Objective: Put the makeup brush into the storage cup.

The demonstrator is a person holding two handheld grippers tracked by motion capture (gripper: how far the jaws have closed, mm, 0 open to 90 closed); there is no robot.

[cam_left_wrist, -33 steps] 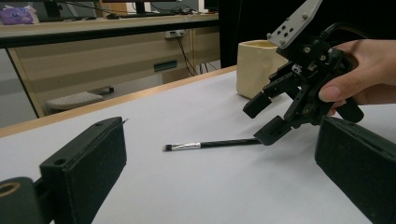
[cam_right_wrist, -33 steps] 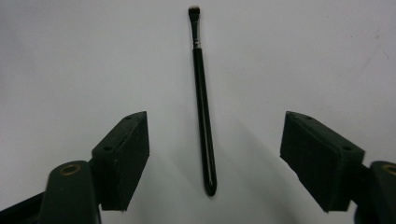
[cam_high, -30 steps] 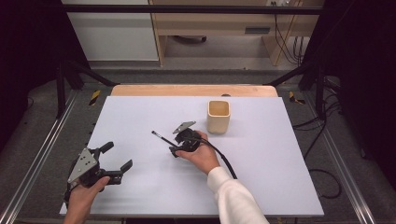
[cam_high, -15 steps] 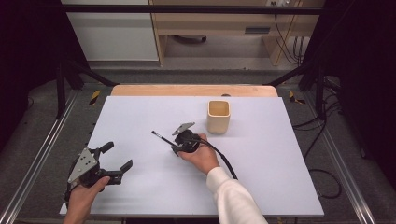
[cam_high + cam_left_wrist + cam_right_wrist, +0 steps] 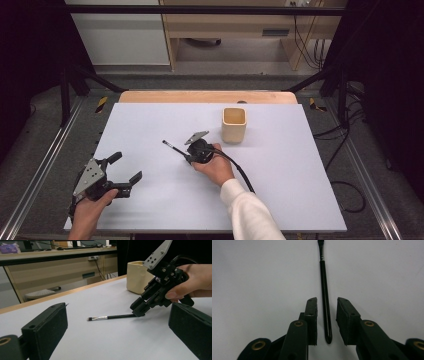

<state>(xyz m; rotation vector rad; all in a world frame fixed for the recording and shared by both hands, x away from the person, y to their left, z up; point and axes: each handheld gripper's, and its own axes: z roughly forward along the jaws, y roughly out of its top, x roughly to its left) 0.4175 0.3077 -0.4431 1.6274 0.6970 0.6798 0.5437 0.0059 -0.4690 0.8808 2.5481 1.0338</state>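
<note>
Brush [image 5: 325,300] lay flat on the white table [image 5: 300,180], near its middle. It was thin and black, with a silver band near its hairs. Its handle end sat between the two jaws of the right gripper [image 5: 326,320], which were a little apart and not touching it. The right hand [image 5: 218,167] held that gripper low over the table. A cream cup [image 5: 234,125] stood just behind it. The left gripper [image 5: 125,170] rested near the front left corner, well apart from the brush, its jaws wide open in the left hand [image 5: 90,210]. Past the table were a wooden desk [image 5: 230,25], hanging cables and a grey floor. No writing could be read. The cup's inside was hard to see.
</note>
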